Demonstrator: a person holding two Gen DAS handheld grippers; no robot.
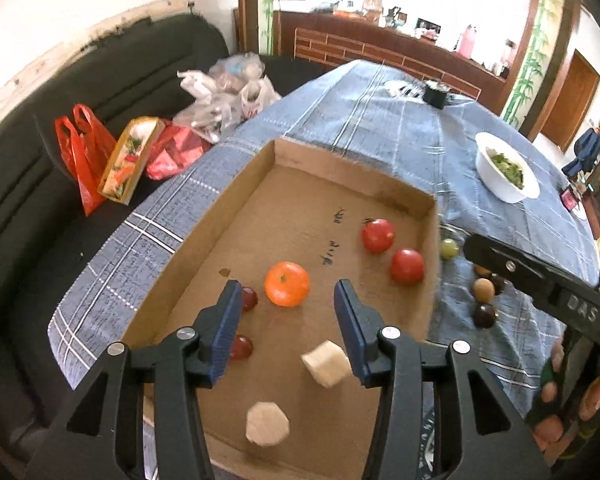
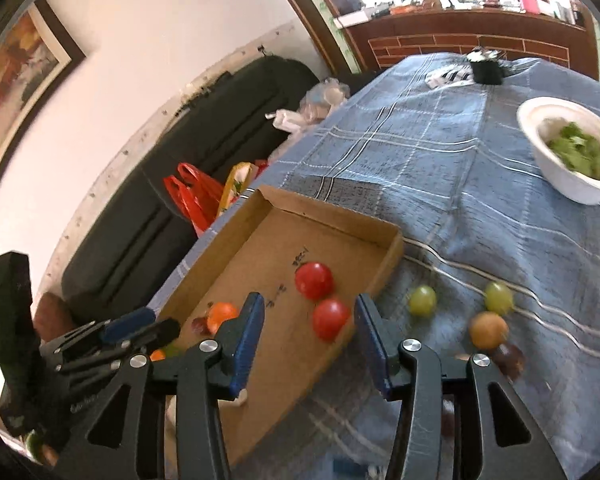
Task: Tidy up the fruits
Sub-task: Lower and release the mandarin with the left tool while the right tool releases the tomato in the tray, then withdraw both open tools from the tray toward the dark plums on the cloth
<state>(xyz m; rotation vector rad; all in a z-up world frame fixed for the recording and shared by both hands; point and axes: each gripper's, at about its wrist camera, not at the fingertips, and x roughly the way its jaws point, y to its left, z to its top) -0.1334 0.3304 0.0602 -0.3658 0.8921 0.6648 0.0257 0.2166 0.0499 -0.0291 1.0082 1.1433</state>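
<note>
While hovering over the cardboard tray (image 1: 236,184) on the blue checked tablecloth (image 2: 440,152), left gripper (image 1: 286,332) spread wide and holding nothing, jaws apart above the tray floor; right gripper (image 2: 310,344) likewise released and empty, poised over the tray's right wall. Already in the tray: an orange (image 1: 287,284), two red tomatoes (image 1: 377,235) and (image 1: 407,265), two pale peeled chunks (image 1: 327,363) and (image 1: 267,424), two small dark red fruits (image 1: 249,299) and (image 1: 241,347). Still out on the cloth, just beside the right wall: green grapes (image 2: 422,300) and (image 2: 498,298), a tan round fruit (image 2: 488,330), a dark one (image 2: 509,354).

Likely trouble, largest first: a low swing of the right gripper clipping the tray wall and shoving the light tray across the cloth, sending round fruit rolling; the two grippers close together over one tray, so a collision between them seems possible; a hard squeeze probably bruising or splitting a grape; a loose pinch on a small round grape likely letting it squirt away toward the table edge; the white bowl of greens (image 2: 568,148) well apart and probably safe.

Hard to make out: near end of the tray cut off behind both grippers; one dark red fruit half hidden by the left finger (image 1: 226,328); right view smeared by blur, so the dark fruit's kind unclear; something dark low on the cloth behind the right gripper's frame, not identifiable; scribbled marks on the tray floor unreadable.
</note>
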